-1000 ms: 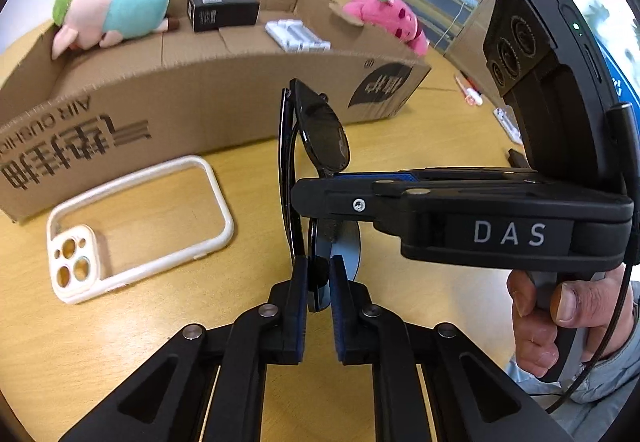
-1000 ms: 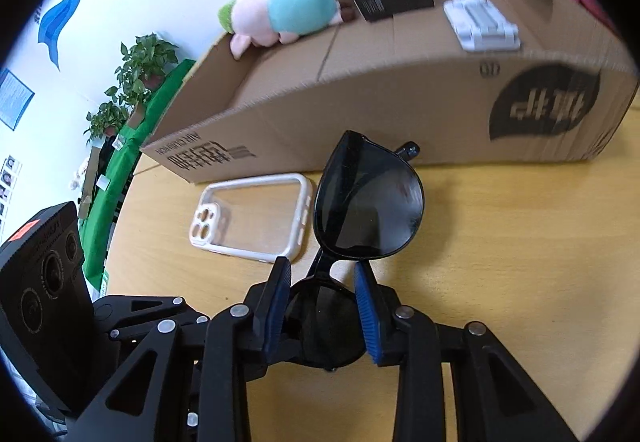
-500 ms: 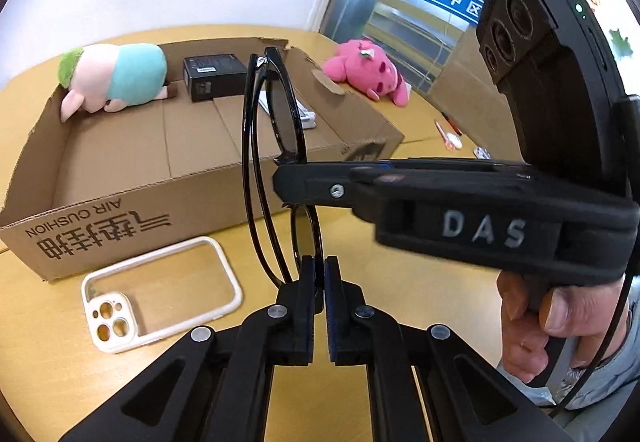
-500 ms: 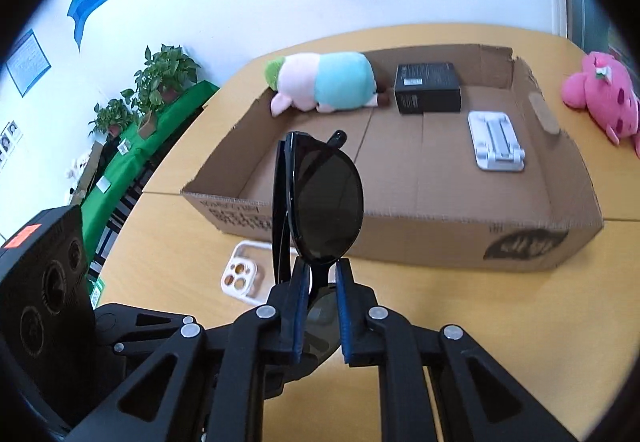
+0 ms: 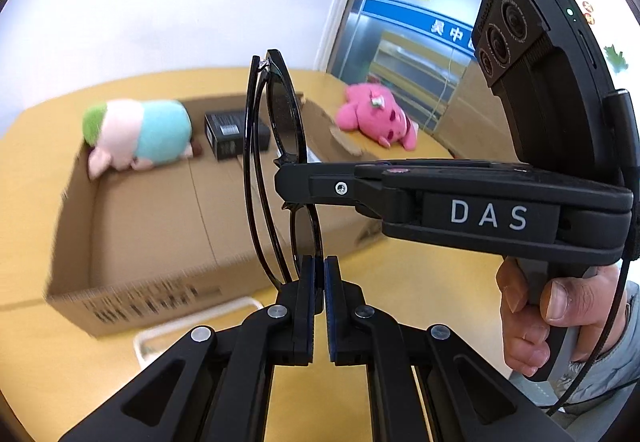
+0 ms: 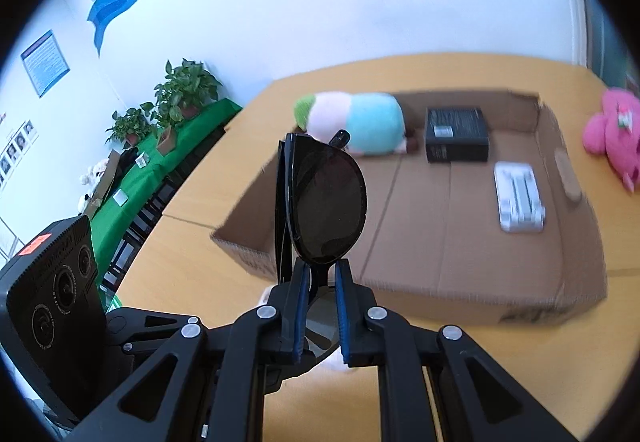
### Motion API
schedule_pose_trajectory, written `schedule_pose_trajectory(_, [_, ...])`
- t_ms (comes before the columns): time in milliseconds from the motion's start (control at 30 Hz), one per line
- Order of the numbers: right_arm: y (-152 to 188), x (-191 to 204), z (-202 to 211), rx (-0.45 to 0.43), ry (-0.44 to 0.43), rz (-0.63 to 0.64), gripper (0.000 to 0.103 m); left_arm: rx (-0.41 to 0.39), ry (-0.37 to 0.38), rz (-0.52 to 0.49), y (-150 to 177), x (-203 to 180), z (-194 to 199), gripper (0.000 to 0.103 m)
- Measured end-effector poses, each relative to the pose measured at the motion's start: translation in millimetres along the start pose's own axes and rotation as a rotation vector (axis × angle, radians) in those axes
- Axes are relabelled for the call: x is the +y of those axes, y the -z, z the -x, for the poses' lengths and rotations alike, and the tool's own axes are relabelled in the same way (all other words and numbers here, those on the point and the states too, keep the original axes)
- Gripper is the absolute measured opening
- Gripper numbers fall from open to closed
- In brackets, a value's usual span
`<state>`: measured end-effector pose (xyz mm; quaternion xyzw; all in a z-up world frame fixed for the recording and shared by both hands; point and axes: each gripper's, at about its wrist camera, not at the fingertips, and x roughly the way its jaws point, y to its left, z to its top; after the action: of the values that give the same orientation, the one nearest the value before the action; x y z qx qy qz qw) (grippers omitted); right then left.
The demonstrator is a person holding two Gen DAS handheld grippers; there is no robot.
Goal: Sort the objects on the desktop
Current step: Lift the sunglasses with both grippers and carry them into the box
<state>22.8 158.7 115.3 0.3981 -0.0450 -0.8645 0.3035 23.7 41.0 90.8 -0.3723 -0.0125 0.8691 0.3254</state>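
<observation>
Left wrist: left gripper (image 5: pixel 319 268) clamped on sunglasses (image 5: pixel 280 146) at lower lens | right gripper (image 6: pixel 320 274) clamped at bridge | glasses folded, long axis upright, held in air | box (image 6: pixel 460 242) lies ahead and below, both grippers equally near.

Both views ride on the grippers, looking forward along their own fingers, raised above the table and angled down toward the box (image 5: pixel 152 226) (image 6: pixel 460 242). The left view looks over the box's near-left corner, with the right gripper (image 5: pixel 316 178) crossing close in front. The right view looks into the box from its front. Shared — sunglasses (image 5: pixel 280 146) (image 6: pixel 328 210), box, pink plush (image 5: pixel 376 118) (image 6: pixel 612 138).
</observation>
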Motion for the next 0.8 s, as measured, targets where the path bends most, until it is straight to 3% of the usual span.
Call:
schedule_pose_trajectory(267, [-70.7, 14.6, -13.1, -0.032, -0.022, 0.061, 0.012, -0.053, -0.02, 0.01, -54.9, 39.3, 10.3, 0.003])
schedule_pose_trajectory(433, [-105.0, 16.5, -40.4, 0.006, -0.042, 0.069, 0.012, -0.035, -0.021, 0.067, -78.8, 73.7, 3.9, 0.003])
schedule_pose_trajectory(600, [-123.4, 10.0, -91.1, 0.103, -0.059, 0.055, 0.012, 0.039, -0.017, 0.161, -83.5, 112.2, -20.5, 0.003])
schedule_pose_trajectory(800, [-117.1, -12.3, -167.0, 0.256, -0.043, -0.003, 0.012, 0.185, 0.013, 0.304, -74.6, 156.3, -74.0, 0.003])
